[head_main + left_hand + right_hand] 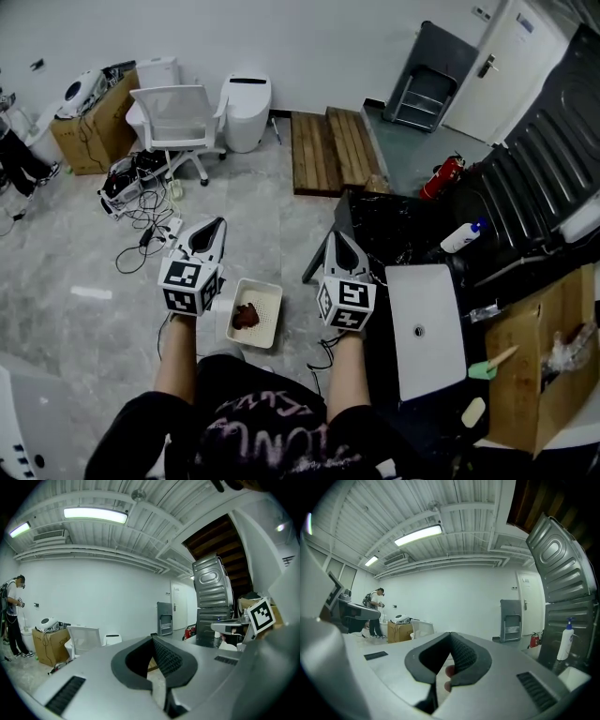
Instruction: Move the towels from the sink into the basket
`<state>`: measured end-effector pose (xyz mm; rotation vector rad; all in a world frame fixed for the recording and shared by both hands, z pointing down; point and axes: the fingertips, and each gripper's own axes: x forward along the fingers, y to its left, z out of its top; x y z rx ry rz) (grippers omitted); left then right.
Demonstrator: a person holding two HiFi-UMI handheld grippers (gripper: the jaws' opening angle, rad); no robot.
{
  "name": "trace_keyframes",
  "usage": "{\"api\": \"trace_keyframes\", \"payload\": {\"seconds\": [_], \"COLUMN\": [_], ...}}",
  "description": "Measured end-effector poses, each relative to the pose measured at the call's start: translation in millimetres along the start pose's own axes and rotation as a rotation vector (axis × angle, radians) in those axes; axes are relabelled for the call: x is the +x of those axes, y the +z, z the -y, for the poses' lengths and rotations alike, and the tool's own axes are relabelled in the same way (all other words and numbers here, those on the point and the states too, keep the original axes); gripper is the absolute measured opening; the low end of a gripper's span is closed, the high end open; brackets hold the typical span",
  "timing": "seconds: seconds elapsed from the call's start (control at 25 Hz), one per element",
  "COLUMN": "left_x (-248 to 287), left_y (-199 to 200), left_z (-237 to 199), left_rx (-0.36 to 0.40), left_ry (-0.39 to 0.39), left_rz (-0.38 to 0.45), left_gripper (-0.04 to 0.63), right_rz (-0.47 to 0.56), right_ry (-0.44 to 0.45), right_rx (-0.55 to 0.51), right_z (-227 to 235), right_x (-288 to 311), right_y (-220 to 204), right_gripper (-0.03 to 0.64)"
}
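Basket (267, 298) on the floor, between left gripper (217, 223) and right gripper (337, 234) in the head view, with a towel (247, 316) in it. Sink (424, 328) lies on the counter (375, 225) right of the right gripper, bottle (462, 236) behind the sink. Far back, left to right: cardboard box (94, 131), chair (178, 117), toilet (246, 111), wooden platforms (330, 148), fire extinguisher (442, 176).

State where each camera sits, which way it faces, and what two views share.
Head view: on the head, looking steeply down at the white plastic basket; both forearms, left gripper and right gripper show.
Left gripper view: on the left gripper, facing level across the room; its shut jaws show.
Right gripper view: on the right gripper, facing likewise; shut jaws, fingertips show.
Shared: red fire extinguisher in all three.
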<state>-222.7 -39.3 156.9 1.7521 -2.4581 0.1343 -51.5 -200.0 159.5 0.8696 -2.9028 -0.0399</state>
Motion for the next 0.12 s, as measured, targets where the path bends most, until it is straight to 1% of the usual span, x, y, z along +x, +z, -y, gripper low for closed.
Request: {"api": "trace_keyframes", "payload": {"seconds": [0.12], "left_x": [4.6], "left_y": [0.8], "left_z": [-1.6], "left_rx": [0.005], "left_ry": [-0.002], "left_rz": [-0.002], "left_gripper": [0.015], "right_rz": [0.009], "right_ry": [0.002], "right_rx": [0.003], "right_z": [-0.9], "right_x": [5.7], "right_y": [1.4], "right_gripper": [0.014]}}
